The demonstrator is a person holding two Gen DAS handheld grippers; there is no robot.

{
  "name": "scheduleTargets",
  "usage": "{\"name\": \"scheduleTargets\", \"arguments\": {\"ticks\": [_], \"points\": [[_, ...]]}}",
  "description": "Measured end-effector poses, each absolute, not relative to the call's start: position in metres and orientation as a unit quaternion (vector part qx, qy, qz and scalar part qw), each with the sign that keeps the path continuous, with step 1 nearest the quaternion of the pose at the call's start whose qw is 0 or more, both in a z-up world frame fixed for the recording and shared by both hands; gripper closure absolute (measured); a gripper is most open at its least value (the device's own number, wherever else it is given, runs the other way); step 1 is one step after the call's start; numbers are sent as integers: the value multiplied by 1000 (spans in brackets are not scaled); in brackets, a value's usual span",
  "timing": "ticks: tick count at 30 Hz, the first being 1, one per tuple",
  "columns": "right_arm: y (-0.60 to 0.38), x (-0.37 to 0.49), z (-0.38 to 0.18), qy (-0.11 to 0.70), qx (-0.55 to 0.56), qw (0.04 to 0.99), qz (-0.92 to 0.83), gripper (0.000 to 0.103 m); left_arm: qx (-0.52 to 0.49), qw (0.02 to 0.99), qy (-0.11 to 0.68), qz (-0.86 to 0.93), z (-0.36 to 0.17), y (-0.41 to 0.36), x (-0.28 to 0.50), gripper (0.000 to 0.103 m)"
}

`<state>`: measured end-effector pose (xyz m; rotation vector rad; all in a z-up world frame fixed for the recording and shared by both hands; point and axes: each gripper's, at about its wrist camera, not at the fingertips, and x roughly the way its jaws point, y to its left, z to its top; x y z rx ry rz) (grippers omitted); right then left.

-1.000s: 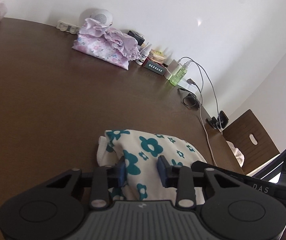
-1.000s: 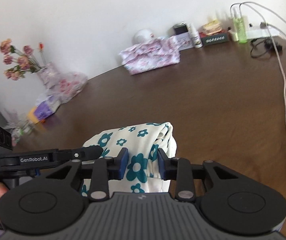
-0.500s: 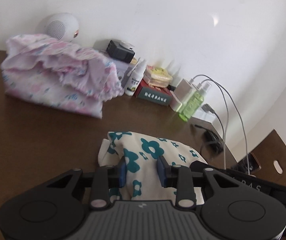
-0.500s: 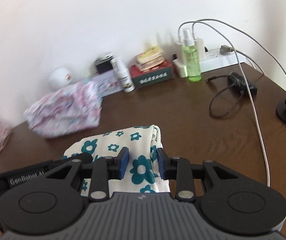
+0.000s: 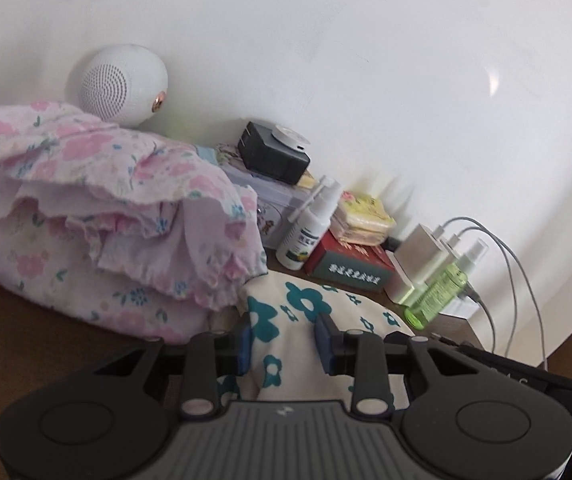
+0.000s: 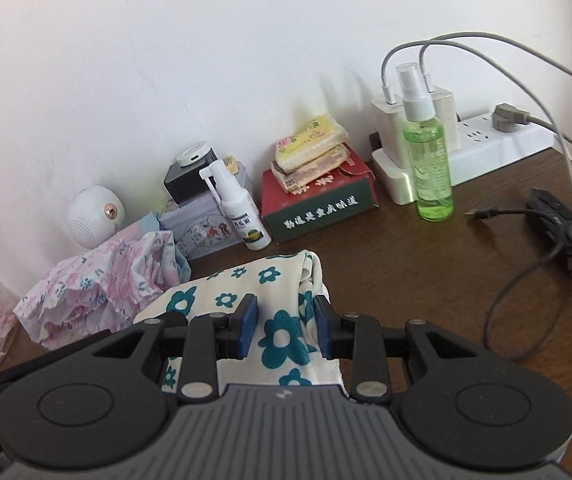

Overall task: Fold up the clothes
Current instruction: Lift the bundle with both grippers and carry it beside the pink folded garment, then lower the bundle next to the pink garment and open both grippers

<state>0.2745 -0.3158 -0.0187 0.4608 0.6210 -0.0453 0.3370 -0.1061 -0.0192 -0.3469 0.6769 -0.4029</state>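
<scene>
Left gripper [image 5: 284, 343] clamped on folded cream floral garment [image 5: 297, 320], lower centre of frame, right gripper [image 6: 285, 330] gripping same bundle, garment touching pink floral clothes pile [image 5: 98, 232] at left, brown table [image 6: 425, 264] beneath.

Two folded garments: one cream with teal flowers [image 6: 242, 284], one pink floral [image 5: 98, 216]. Two spray bottles stand by the wall, one white [image 6: 242, 216], one green [image 6: 429, 160]. One round white speaker [image 5: 120, 84], one red box [image 6: 317, 200], one white power strip [image 6: 497, 140].
</scene>
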Motion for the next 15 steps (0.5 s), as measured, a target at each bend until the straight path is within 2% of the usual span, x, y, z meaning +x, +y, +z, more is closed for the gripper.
{"name": "scheduleTargets", "arguments": {"ticks": [15], "points": [[-323, 316, -28, 280, 243, 929, -5, 73, -172, 921, 313, -159, -23, -108, 369, 73]]}}
